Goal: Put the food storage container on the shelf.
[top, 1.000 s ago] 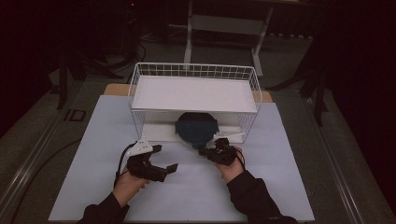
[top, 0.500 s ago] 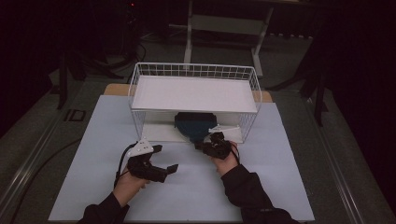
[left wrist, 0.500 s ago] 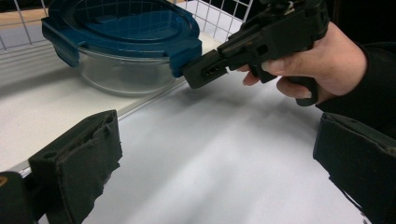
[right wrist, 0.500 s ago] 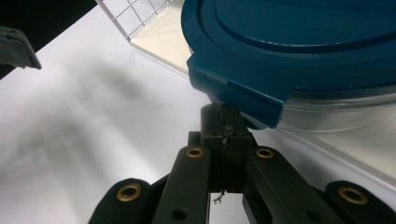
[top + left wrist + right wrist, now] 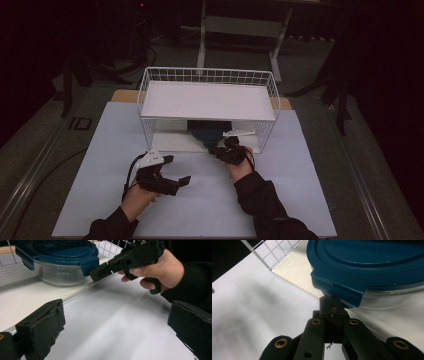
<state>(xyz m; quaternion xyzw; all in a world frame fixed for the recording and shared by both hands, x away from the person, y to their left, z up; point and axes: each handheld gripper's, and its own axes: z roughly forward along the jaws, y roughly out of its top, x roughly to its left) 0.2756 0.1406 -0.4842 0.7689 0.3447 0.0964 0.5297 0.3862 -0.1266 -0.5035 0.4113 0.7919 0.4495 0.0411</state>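
A round glass container with a dark blue clip lid [image 5: 207, 131] stands on the white base board under the wire shelf [image 5: 207, 100], near its front edge. My right gripper [image 5: 216, 149] is shut, with nothing between its jaws. Its tip [image 5: 333, 311] presses against the lid's front clip [image 5: 339, 291]. The left gripper view shows that same gripper [image 5: 100, 273] touching the lid [image 5: 60, 255] above the glass bowl [image 5: 62, 275]. My left gripper [image 5: 176, 169] rests open over the pale mat, left of the container, its jaws [image 5: 115, 322] wide apart around nothing.
The white wire shelf has a raised mesh rim and wire legs at its front corners [image 5: 147, 135]. A pale mat [image 5: 115, 140] covers the table. Dark floor, cables and a metal stand [image 5: 240, 25] lie beyond the far edge.
My right gripper has pushed forward and left, and the container has slid farther back under the shelf. The left gripper has stayed where it was.
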